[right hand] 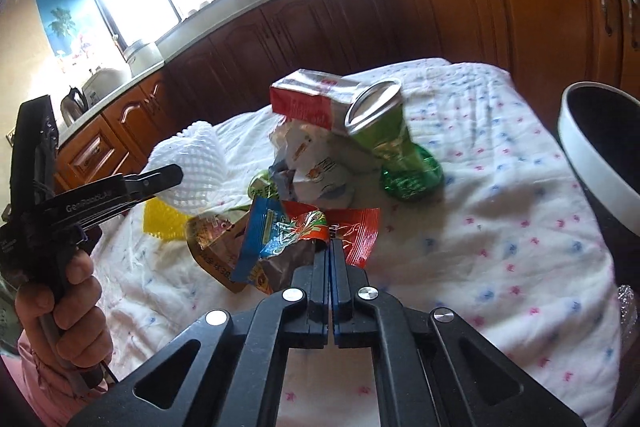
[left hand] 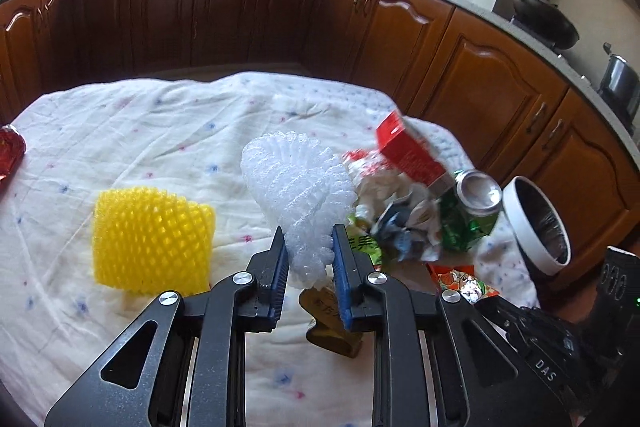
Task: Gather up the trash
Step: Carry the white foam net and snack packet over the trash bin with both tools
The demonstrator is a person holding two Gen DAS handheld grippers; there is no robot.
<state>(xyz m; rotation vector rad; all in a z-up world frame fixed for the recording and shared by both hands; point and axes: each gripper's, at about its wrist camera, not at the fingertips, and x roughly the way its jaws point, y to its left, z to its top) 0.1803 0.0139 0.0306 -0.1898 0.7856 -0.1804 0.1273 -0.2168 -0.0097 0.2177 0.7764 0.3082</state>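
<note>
Left gripper (left hand: 308, 243) pinches white foam net (left hand: 298, 187) above the cloth (left hand: 140, 131); right gripper (right hand: 329, 247) clamps orange wrapper (right hand: 352, 231), fingers nearly together.

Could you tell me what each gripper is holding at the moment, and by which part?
The left gripper pinches the white foam net by its lower end. The right gripper is shut on the orange snack wrapper, at its near edge.
</note>
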